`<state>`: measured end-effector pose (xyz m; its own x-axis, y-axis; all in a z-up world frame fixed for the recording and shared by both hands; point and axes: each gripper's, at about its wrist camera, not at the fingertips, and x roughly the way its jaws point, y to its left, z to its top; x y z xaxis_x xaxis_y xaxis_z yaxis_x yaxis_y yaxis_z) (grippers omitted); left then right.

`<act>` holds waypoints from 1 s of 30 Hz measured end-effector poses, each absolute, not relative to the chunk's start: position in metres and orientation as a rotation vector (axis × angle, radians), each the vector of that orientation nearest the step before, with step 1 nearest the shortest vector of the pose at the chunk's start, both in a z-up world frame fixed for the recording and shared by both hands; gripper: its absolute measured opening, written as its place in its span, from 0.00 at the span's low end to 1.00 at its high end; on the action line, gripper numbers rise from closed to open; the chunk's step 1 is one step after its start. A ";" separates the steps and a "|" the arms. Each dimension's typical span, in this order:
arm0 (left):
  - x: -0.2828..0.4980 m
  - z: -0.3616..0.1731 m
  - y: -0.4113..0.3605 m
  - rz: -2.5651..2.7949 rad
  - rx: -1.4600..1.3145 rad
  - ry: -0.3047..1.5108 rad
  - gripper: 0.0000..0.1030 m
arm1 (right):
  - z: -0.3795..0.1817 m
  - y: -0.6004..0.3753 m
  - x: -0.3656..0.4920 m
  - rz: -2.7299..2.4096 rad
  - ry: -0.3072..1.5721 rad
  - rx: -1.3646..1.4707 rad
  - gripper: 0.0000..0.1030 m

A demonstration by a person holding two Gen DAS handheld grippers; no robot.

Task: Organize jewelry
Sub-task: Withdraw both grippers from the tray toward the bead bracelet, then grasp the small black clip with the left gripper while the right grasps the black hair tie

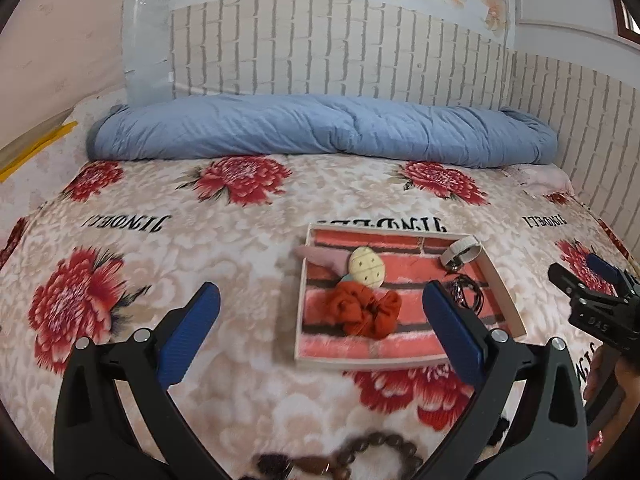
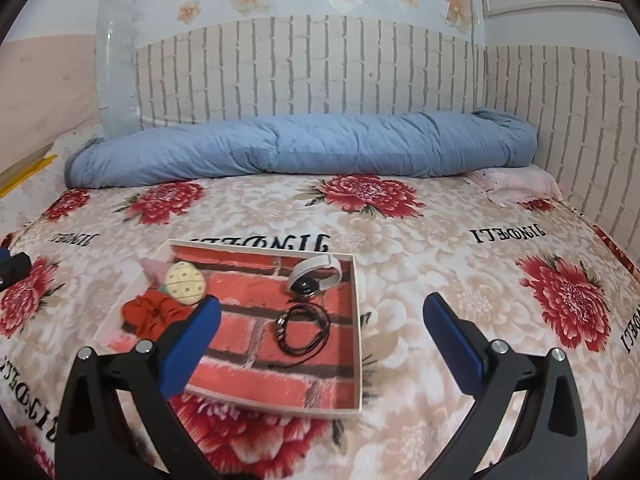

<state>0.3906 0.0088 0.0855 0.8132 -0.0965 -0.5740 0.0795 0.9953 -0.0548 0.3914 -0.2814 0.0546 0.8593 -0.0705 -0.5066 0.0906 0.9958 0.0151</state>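
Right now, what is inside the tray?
The tray holds an orange scrunchie, cream clip, white band and black cord. The gripper finger hides part of the scrunchie.

At the bottom centre of the left wrist view, a brown bead bracelet [image 1: 360, 454] lies blurred and cut off by the frame edge. The left gripper's right finger [image 1: 452, 332] hides part of the black cord necklace [image 1: 466, 294]. In the right wrist view, the orange scrunchie [image 2: 150, 314] is partly hidden behind a blue finger [image 2: 192, 344].

A shallow white-rimmed tray [image 2: 357, 320] with brick-print lining lay flat, holding an orange fabric scrunchie [image 2: 154, 312] at 9 o'clock, a coiled black cord necklace [image 2: 304, 328] centrally, and a white band [image 2: 320, 270] at 1 o'clock.
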 end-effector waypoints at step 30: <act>0.295 0.002 0.084 -0.007 -0.084 0.790 0.95 | 0.005 -0.265 0.294 -0.130 0.637 0.050 0.96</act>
